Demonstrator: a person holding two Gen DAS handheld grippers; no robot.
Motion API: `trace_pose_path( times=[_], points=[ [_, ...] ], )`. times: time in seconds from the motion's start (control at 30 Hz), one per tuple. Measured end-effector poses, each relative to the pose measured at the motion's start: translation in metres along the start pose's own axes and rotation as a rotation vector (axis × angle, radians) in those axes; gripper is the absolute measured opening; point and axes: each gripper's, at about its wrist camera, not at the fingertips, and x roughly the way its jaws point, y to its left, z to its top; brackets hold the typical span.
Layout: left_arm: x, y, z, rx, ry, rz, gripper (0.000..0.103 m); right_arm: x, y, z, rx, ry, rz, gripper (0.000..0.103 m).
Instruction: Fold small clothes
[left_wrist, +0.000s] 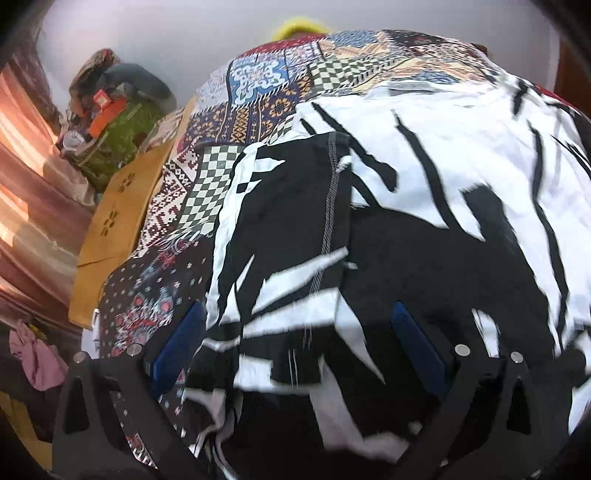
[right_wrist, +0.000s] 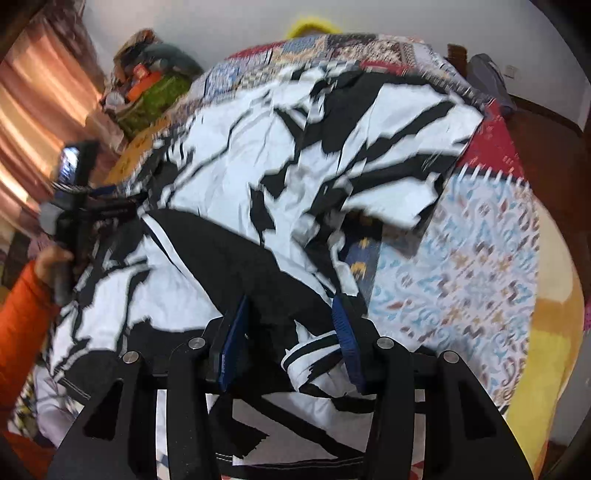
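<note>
Black-and-white garment (left_wrist: 424, 155) sprawls across the patchwork cloth (left_wrist: 258, 96) that covers the tabletop, rumpled, with a stitched seam running down its black panel. In the left wrist view the left tongs (left_wrist: 295, 347) stand wide, blue pads (left_wrist: 181, 343) spread well apart with the fabric bunched up between and under them; nothing is pinched there that I can see. Over to the right wrist view: the right tongs (right_wrist: 291, 332) sit narrower, pads on either side of a striped cuff or hem of the same garment (right_wrist: 295, 155) at the near edge, cloth touching both pads, though whether they truly clamp it I cannot tell. The left gripper shows at the far left of that view, held in a hand (right_wrist: 55, 258) with an orange sleeve (right_wrist: 18, 317). A yellow mat (right_wrist: 554, 332) peeks out at the right edge of the tabletop. Clutter pile (left_wrist: 110, 122) sits at the far left, curtains (left_wrist: 26, 177) beside it
</note>
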Motion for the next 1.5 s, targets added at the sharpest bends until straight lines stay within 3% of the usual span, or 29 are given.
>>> trace_pose_path(
  times=[0.07, 0.13, 0.2, 0.43, 0.67, 0.77, 0.83, 0.9, 1.1, 1.27, 1.5],
  points=[
    [0.006, 0.003, 0.007, -0.02, 0.016, -0.013, 0.103, -0.01, -0.006, 0.007, 0.018, -0.048, -0.021, 0.044],
    [0.007, 0.003, 0.011, -0.023, 0.021, -0.016, 0.103, -0.019, -0.017, 0.016, 0.048, -0.104, -0.061, 0.057],
    [0.003, 0.003, 0.012, -0.006, 0.02, -0.014, 0.1, -0.023, -0.03, 0.024, 0.069, -0.15, -0.123, 0.061],
    [-0.038, -0.002, 0.006, 0.029, -0.066, -0.074, 0.1, -0.006, -0.077, 0.06, 0.166, -0.195, -0.2, 0.061],
    [-0.066, -0.016, 0.003, 0.063, -0.128, -0.096, 0.1, 0.022, -0.089, 0.089, 0.174, -0.185, -0.241, 0.06],
    [-0.068, -0.021, 0.003, 0.059, -0.133, -0.099, 0.1, 0.028, -0.095, 0.093, 0.193, -0.184, -0.235, 0.047],
    [-0.068, -0.021, 0.005, 0.039, -0.127, -0.113, 0.1, 0.029, -0.095, 0.096, 0.187, -0.188, -0.251, 0.022],
    [-0.065, -0.022, 0.007, 0.028, -0.121, -0.115, 0.1, 0.028, -0.092, 0.098, 0.175, -0.185, -0.255, 0.01],
    [-0.063, -0.022, 0.005, 0.023, -0.123, -0.114, 0.1, 0.001, -0.084, 0.105, 0.093, -0.253, -0.358, 0.007],
    [-0.065, -0.015, 0.002, 0.011, -0.126, -0.117, 0.1, -0.036, -0.077, 0.115, 0.123, -0.326, -0.299, 0.007],
    [-0.076, -0.005, 0.0, -0.027, -0.137, -0.148, 0.1, -0.039, -0.005, 0.133, -0.024, -0.35, -0.213, 0.007]
  ],
)
